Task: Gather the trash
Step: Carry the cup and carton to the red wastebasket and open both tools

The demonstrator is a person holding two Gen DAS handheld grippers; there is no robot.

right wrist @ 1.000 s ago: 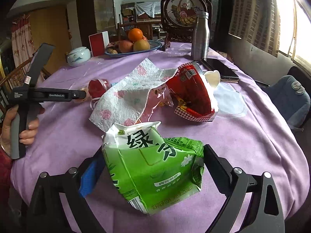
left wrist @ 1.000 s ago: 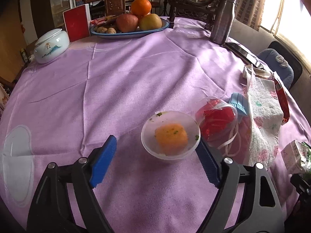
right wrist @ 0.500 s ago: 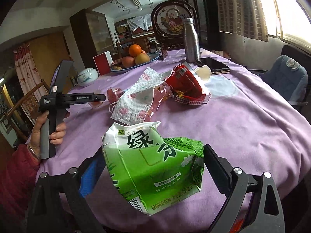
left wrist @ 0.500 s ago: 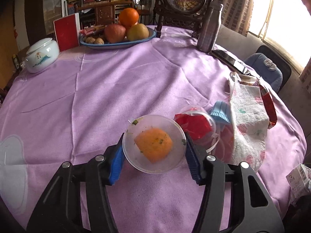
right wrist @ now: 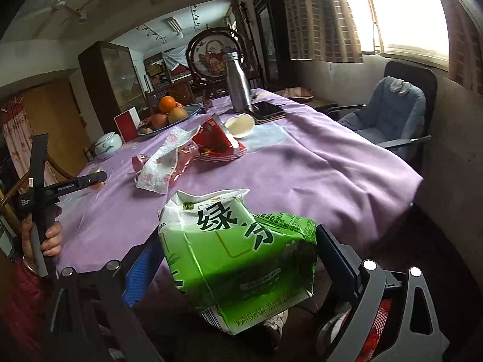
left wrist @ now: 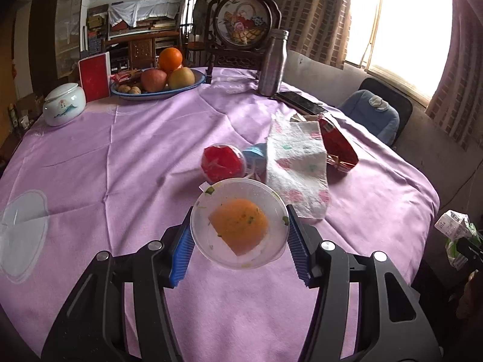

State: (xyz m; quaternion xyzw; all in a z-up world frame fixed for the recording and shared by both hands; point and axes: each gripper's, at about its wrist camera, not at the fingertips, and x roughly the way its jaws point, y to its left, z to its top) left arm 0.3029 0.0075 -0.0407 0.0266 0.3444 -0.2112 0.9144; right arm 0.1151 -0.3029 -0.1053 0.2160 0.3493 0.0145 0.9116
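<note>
My left gripper (left wrist: 239, 214) is shut on a clear plastic cup (left wrist: 241, 241) with orange residue inside, held just above the purple tablecloth (left wrist: 126, 163). Beyond it lie a red-filled clear cup (left wrist: 223, 163), a blue face mask (left wrist: 255, 154), a flowered paper napkin (left wrist: 297, 163) and a red snack bag (left wrist: 338, 144). My right gripper (right wrist: 237, 236) is shut on a crumpled green drink carton (right wrist: 241, 259), held off the table past its near edge. The right wrist view also shows the napkin (right wrist: 160, 163), the red bag (right wrist: 217, 141) and a white paper cup (right wrist: 240, 125).
At the back stand a fruit plate (left wrist: 157, 90), a steel bottle (left wrist: 273, 63), a phone (left wrist: 302, 102), a white lidded jar (left wrist: 63, 105) and a red box (left wrist: 94, 75). A clear lid (left wrist: 22, 232) lies at the left. A blue-cushioned chair (right wrist: 392, 111) stands by the window.
The left jaws closed on the clear cup and lifted it off the cloth. The right gripper pulled back with the green carton, from above the table to beyond its edge.
</note>
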